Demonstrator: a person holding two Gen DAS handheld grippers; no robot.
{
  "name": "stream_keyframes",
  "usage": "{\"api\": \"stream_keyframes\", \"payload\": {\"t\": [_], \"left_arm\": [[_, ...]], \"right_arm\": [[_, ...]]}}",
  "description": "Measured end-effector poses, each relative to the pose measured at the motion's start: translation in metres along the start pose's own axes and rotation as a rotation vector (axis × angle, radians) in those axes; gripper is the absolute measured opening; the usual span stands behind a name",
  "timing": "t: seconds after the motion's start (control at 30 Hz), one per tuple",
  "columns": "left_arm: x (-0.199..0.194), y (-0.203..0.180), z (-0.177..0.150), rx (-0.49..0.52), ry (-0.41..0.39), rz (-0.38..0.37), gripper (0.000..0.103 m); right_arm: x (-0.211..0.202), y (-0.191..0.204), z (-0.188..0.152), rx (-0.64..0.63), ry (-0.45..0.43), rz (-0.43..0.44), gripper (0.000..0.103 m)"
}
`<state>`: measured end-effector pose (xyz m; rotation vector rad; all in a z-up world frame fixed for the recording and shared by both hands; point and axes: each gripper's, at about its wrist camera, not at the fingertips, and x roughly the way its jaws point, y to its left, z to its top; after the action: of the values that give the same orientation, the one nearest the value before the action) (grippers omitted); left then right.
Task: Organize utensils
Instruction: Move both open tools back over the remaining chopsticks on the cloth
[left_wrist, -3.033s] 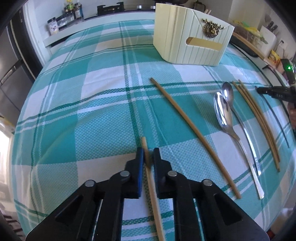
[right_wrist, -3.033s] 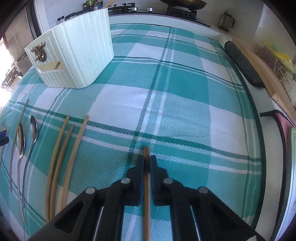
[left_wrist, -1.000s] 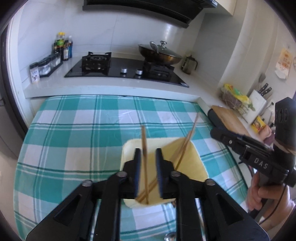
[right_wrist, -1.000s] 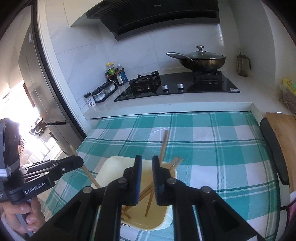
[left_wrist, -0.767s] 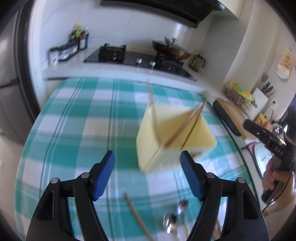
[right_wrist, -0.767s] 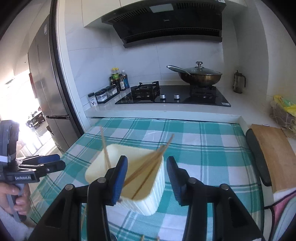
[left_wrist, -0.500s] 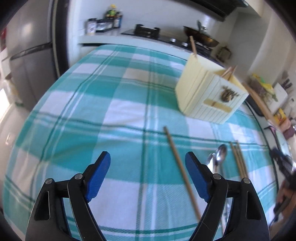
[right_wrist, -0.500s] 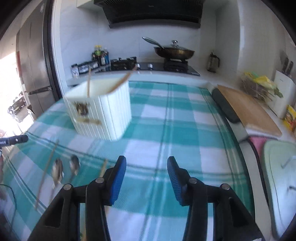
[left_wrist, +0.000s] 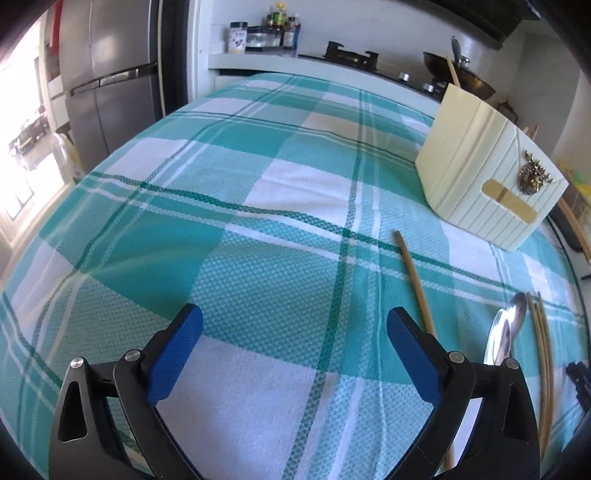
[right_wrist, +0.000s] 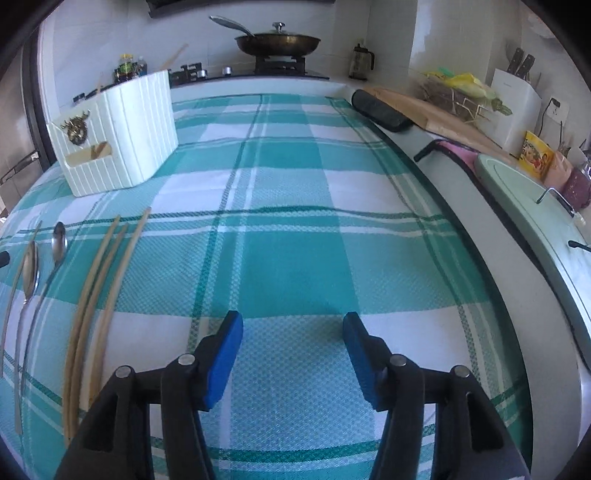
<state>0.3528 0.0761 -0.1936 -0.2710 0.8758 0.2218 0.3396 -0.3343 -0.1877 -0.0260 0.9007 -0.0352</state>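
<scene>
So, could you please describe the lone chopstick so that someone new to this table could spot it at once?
Start at the cream ribbed plastic utensil box with the brass ornament, standing on the teal-and-white checked tablecloth. In front of it lies one long wooden chopstick, left of two steel spoons. Unlike the three bunched wooden chopsticks beyond the spoons, it lies by itself.

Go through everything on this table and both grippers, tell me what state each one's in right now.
Left gripper: open, empty.
Right gripper: open, empty.
Cream ribbed utensil box: upright, chopsticks sticking out.
Single wooden chopstick: flat on cloth.
Three wooden chopsticks: flat, side by side.
Two metal spoons: flat on cloth.
</scene>
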Motion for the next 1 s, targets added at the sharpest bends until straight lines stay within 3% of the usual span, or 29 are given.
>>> {"api": "stream_keyframes", "payload": {"t": [0.23,0.43,0.57,0.77,1.0], "left_arm": [[0.004,-0.006,-0.001,0.033,0.014,0.034,0.102],[-0.002,0.004,-0.001,-0.016,-0.018,0.003,0.102],[-0.004,0.011,-0.002,-0.067,-0.03,0.061,0.102],[0.008,-0.004,-0.002,0.007,0.029,0.18,0.103],[0.009,0.0,-0.002,0.001,0.035,0.169,0.103]], "right_arm": [[0.0,-0.005,-0.003,0.028,0.003,0.027,0.059],[0.0,-0.003,-0.002,0.027,0.003,0.023,0.059],[0.0,-0.004,-0.002,0.029,0.003,0.01,0.063],[0.0,-0.005,-0.002,0.03,0.003,0.01,0.063],[0.0,-0.008,-0.002,0.042,0.004,0.015,0.064]]}}
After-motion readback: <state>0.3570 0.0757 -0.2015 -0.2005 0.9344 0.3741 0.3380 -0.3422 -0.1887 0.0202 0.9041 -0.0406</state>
